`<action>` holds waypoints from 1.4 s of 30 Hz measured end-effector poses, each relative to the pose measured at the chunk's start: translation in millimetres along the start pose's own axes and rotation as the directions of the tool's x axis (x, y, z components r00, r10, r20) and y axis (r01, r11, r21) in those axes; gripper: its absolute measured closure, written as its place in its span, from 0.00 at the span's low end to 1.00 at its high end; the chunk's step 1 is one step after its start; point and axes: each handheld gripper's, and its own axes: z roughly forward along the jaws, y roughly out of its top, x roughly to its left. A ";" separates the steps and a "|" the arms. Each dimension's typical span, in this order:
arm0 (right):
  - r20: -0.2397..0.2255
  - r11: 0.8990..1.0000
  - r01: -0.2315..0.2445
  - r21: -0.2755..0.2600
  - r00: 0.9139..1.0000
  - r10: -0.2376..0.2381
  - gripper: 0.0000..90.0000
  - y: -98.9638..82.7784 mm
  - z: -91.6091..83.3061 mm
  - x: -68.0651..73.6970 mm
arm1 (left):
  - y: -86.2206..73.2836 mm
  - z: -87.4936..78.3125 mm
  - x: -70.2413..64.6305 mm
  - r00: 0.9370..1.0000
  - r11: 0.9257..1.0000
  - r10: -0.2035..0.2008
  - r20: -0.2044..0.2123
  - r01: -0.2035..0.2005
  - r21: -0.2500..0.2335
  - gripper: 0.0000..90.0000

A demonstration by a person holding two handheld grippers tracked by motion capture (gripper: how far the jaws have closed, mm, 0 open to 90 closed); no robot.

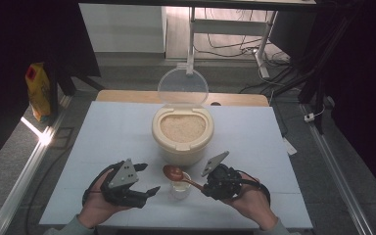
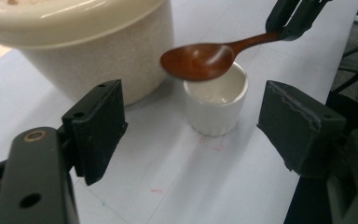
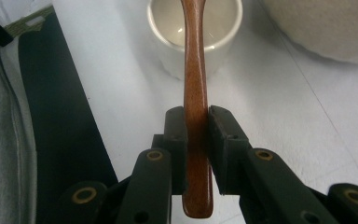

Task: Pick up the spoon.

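A cream rice container (image 1: 182, 137) stands mid-table with its clear lid (image 1: 182, 87) tipped up behind it and rice (image 1: 182, 128) inside. In front of it sits a small white cup (image 1: 180, 187) (image 2: 216, 100) (image 3: 165, 28). My right gripper (image 1: 206, 185) (image 3: 196, 122) is shut on the handle of a brown wooden spoon (image 1: 173, 172) (image 2: 200, 59) (image 3: 195, 93), whose bowl hovers over the cup, toward the container. My left gripper (image 1: 146, 179) (image 2: 191, 135) is open to the left of the cup, nothing between its fingers; the cup lies beyond them.
A yellow bag (image 1: 38, 90) stands on the floor at the far left. The white table (image 1: 112, 132) has bare room on both sides of the container. A wooden board edge (image 1: 127, 95) runs along the table's back, and cables lie on the floor beyond.
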 end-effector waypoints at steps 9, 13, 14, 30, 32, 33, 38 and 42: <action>-0.016 0.999 0.046 -0.005 0.999 -0.046 0.86 10.6 3.0 3.8 | 20.1 14.8 -1.9 0.999 0.999 0.042 0.032 -0.043 0.024 0.29; -0.025 0.998 0.064 0.000 0.998 -0.064 0.86 14.1 5.7 5.5 | 22.8 20.4 -1.8 0.998 0.998 0.050 0.040 -0.051 0.039 0.29; -0.025 0.997 0.073 0.004 0.997 -0.073 0.86 15.7 6.4 5.6 | 23.4 22.0 -1.6 0.998 0.998 0.051 0.045 -0.053 0.045 0.29; -0.046 0.990 0.141 0.005 0.989 -0.140 0.86 28.5 14.6 12.0 | 43.2 45.9 -11.4 0.975 0.977 0.163 0.150 -0.181 0.116 0.40; -0.044 0.988 0.152 0.001 0.987 -0.152 0.86 29.1 15.1 12.2 | 44.4 49.9 -13.1 0.969 0.971 0.178 0.169 -0.201 0.130 0.43; -0.045 0.988 0.155 0.001 0.987 -0.155 0.86 29.2 15.0 12.3 | 44.7 51.8 -13.8 0.967 0.968 0.183 0.179 -0.209 0.138 0.44; -0.048 0.985 0.173 -0.005 0.984 -0.173 0.86 29.8 14.5 14.5 | 44.2 60.5 -15.2 0.955 0.953 0.201 0.218 -0.242 0.180 0.48; -0.049 0.982 0.191 -0.005 0.980 -0.191 0.86 30.2 13.7 16.0 | 43.1 64.7 -16.5 0.944 0.940 0.219 0.247 -0.272 0.206 0.51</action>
